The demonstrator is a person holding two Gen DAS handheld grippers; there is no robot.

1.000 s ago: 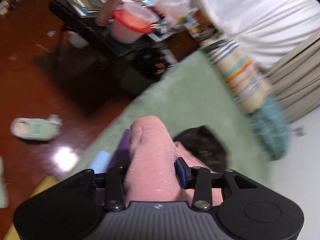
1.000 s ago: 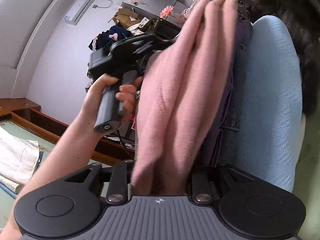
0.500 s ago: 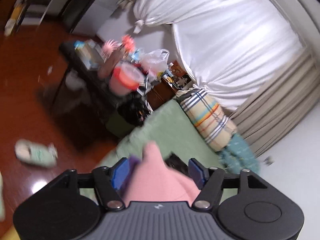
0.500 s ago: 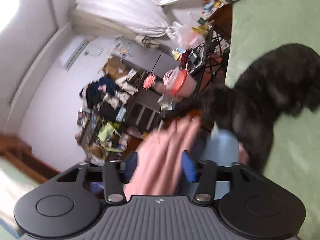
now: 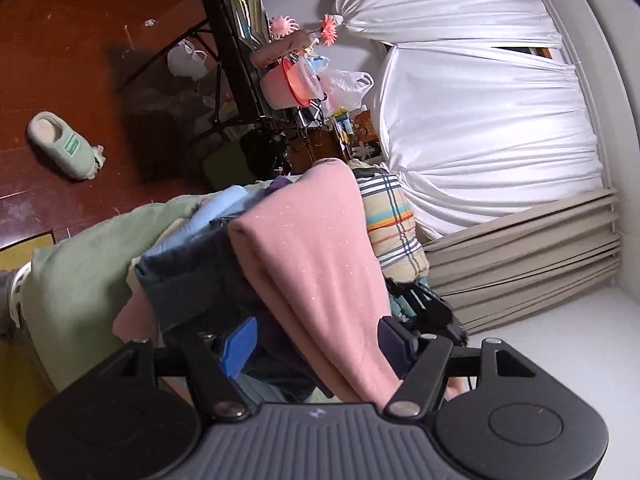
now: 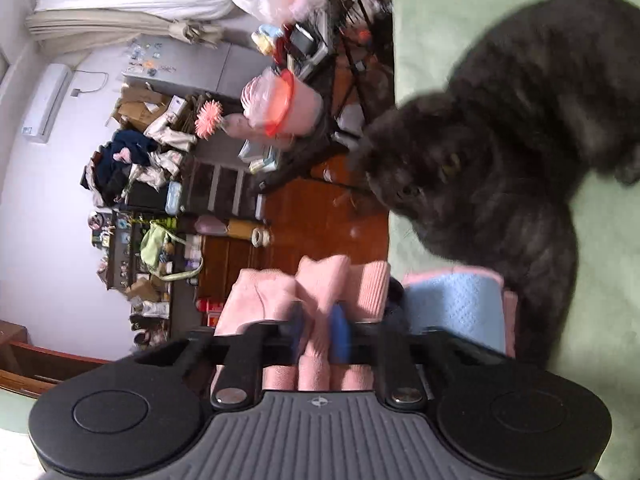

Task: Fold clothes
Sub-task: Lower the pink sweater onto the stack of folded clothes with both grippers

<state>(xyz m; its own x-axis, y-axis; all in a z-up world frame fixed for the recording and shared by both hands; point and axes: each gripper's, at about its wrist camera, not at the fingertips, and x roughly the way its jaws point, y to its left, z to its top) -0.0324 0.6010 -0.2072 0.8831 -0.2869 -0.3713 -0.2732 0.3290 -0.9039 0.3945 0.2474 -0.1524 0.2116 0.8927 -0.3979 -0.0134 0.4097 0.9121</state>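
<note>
A folded pink garment [image 5: 312,248] lies on top of a stack with a dark blue piece [image 5: 188,276] and a light blue one [image 5: 216,212], on the green bed cover [image 5: 80,264]. My left gripper [image 5: 316,344] is open, its blue pads wide on either side of the pink cloth and the dark layers under it. In the right wrist view my right gripper [image 6: 320,336] is closing its jaws, the pads nearly together and pinching a thin fold of the pink garment [image 6: 320,284]. A light blue folded piece [image 6: 452,304] sits just right of it.
A dark grey cat [image 6: 500,160] crouches on the green cover right behind the stack. A plaid pillow [image 5: 388,220] lies by the white curtains. A black table with a pink tub [image 5: 288,84] stands beside the bed. A green slipper [image 5: 60,148] lies on the wooden floor.
The left jaws spread wider off the pink garment. The right jaws narrowed onto a fold of it. Both views swung and rolled, and the cat now fills the right view's right side.
</note>
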